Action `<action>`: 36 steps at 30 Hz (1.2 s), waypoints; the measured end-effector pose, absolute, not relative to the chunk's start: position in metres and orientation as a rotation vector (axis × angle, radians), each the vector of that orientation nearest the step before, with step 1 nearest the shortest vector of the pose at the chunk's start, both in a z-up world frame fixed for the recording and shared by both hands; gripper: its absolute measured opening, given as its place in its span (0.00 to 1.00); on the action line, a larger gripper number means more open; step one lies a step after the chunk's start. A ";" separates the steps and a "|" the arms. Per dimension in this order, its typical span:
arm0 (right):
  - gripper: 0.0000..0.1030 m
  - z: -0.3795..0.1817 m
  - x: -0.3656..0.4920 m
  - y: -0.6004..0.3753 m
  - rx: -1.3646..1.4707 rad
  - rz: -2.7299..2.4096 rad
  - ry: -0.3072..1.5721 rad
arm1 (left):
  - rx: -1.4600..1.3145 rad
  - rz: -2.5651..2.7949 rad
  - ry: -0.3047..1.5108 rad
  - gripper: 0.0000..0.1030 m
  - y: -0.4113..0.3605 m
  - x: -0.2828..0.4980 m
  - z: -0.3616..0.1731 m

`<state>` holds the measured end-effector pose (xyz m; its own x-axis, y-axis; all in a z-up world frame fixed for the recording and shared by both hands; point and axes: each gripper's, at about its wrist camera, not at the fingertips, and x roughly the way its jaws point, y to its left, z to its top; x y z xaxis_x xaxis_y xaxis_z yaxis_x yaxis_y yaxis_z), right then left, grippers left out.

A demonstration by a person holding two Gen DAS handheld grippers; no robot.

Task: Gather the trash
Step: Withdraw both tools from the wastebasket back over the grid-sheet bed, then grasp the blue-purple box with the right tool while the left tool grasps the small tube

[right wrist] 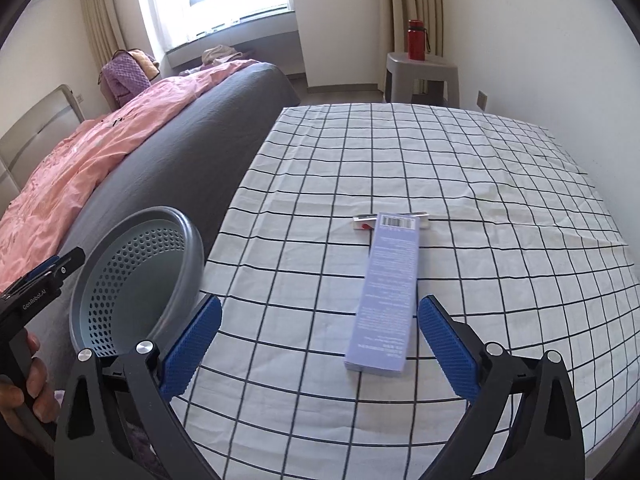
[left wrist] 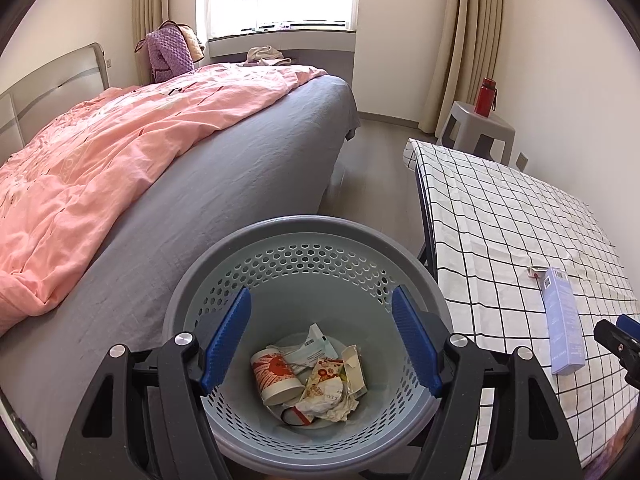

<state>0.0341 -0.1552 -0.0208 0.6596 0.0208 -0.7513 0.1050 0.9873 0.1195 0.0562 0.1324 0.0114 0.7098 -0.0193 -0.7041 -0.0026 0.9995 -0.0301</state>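
Right claw [right wrist: 320, 344] open, box [right wrist: 386, 294] just ahead

checked-cloth table [right wrist: 440, 152], lilac box [right wrist: 386, 296], small packet [right wrist: 362, 222] behind

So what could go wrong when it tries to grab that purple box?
1. The right hand-held gripper is open with the purple box lying flat between its fingers; closing on such a flat box might just push it along the checked cloth.
2. A small red-and-white wrapper pokes out from under the box's far end and could get left behind or dragged off.
3. The bin sits beside the table, so a long box could catch its rim.
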 end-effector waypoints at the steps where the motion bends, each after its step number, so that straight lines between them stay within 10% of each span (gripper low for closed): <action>1: 0.94 -0.023 0.034 -0.160 0.161 -0.058 0.855 | -0.027 -0.010 0.781 0.68 0.131 0.056 0.011; 25: 0.93 -0.085 0.083 -0.201 0.158 -0.151 1.013 | 0.031 -0.027 0.811 0.68 0.108 0.063 0.000; 36: 0.43 -0.094 0.090 -0.203 0.152 -0.129 1.036 | 0.101 -0.061 0.815 0.68 0.087 0.061 -0.004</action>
